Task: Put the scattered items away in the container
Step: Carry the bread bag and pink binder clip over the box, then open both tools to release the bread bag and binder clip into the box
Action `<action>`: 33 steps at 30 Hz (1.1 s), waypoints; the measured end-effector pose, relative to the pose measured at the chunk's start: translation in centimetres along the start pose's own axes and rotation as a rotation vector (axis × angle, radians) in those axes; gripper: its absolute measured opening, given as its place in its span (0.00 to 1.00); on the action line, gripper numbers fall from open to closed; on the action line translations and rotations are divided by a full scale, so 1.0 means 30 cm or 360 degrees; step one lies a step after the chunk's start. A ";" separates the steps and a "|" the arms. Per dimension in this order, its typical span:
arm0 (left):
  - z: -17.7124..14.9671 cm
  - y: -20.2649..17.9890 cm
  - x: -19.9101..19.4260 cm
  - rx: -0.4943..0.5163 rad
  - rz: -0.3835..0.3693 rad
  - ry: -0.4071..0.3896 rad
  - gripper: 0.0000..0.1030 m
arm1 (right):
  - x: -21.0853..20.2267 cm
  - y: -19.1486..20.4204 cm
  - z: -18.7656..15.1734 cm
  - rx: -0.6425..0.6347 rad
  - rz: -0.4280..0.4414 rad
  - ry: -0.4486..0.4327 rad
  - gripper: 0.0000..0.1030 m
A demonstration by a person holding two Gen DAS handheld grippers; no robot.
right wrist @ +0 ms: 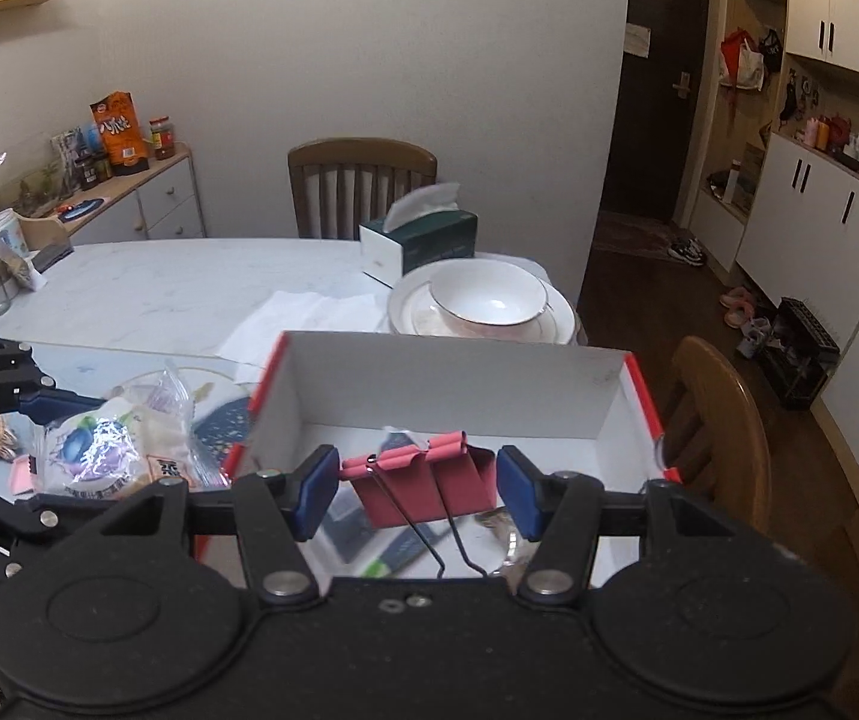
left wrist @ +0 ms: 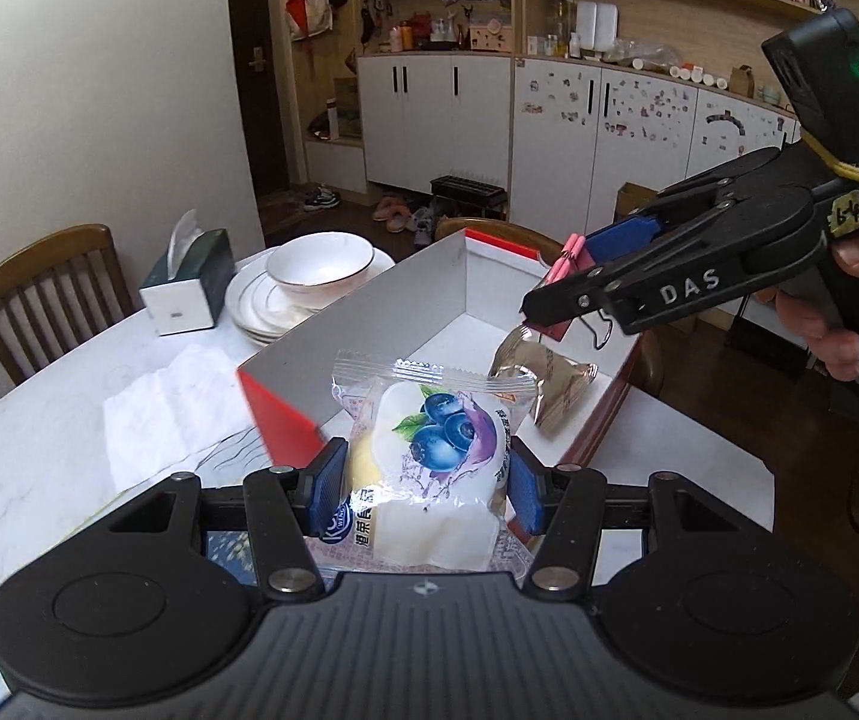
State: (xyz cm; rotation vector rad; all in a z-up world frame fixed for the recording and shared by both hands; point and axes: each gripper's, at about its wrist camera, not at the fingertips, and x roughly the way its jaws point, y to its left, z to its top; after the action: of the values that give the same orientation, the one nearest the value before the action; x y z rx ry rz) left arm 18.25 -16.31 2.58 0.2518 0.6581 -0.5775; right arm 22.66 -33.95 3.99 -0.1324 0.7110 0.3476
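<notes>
Right wrist: tongs (right wrist: 416, 491) over box (right wrist: 453, 381)

I note the box (right wrist: 459, 384) on the counter (right wrist: 177, 294); bowl (right wrist: 489, 297) on stacked plates (right wrist: 555, 324) behind it, tissue box (right wrist: 423, 240) farther back, chair (right wrist: 723, 420) at its right.
</notes>
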 end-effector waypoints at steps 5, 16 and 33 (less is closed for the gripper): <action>0.056 -0.046 0.088 0.0037 -0.0023 0.0060 0.52 | 0.059 -0.063 0.009 0.0016 -0.0017 0.0044 0.55; 0.145 -0.116 0.289 0.0066 -0.0037 0.0183 0.52 | 0.209 -0.177 0.042 0.0042 -0.0075 0.0099 0.55; 0.152 -0.117 0.566 0.0090 -0.0019 0.0449 0.52 | 0.432 -0.229 0.020 0.0112 -0.0088 0.0294 0.55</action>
State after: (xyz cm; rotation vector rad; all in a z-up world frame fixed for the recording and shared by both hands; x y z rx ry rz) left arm 29.44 -28.17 -4.90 0.3868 0.9169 -0.5779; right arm 34.60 -36.78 -4.10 -0.1180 0.8997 0.2587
